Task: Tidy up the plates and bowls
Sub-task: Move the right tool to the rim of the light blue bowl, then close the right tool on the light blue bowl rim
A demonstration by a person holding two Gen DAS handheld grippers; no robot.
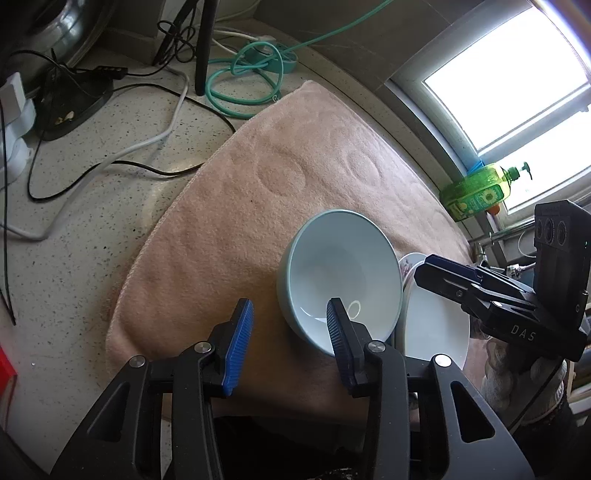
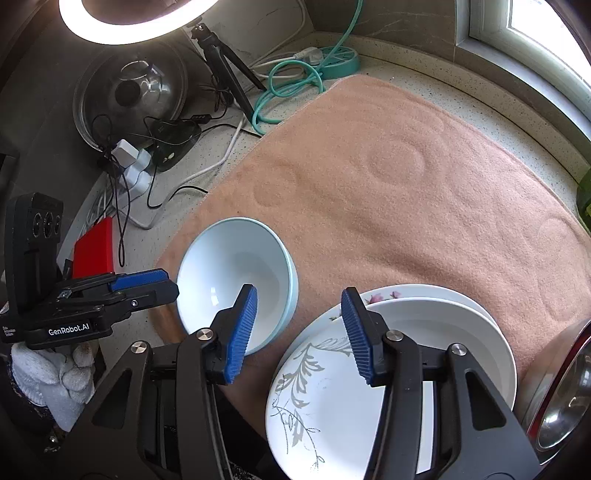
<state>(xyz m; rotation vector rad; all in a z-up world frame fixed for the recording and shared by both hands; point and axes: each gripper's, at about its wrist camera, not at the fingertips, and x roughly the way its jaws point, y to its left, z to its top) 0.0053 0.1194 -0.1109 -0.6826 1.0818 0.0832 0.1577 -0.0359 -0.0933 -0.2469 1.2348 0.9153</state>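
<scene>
Pale blue bowl (image 1: pixel 341 275) upright on the pink towel (image 1: pixel 258 177), near its front edge. Just beside it, a stack of white plates (image 2: pixel 369 369): leaf-patterned plate at the front, deeper white dish (image 2: pixel 454 332) on it, flowered rim (image 2: pixel 384 293) peeking out behind.

Left gripper (image 1: pixel 290 328) part open, one finger inside the bowl, the other outside its near wall; rim between the pads, contact hard to judge, probably not pinched.

Right gripper (image 2: pixel 299 328) part open over the gap between bowl and plates, one finger (image 2: pixel 354 325) above the plate rim, nothing held.

Beyond the towel: tangled cables (image 2: pixel 159 147), green hose (image 1: pixel 243 77), tripod (image 2: pixel 225 66), ring light (image 2: pixel 136 18), glass lid (image 2: pixel 129 88). Green soap bottle (image 1: pixel 476 188) by the window (image 1: pixel 517 81). Metal bowl (image 2: pixel 561 398) at the right edge.
</scene>
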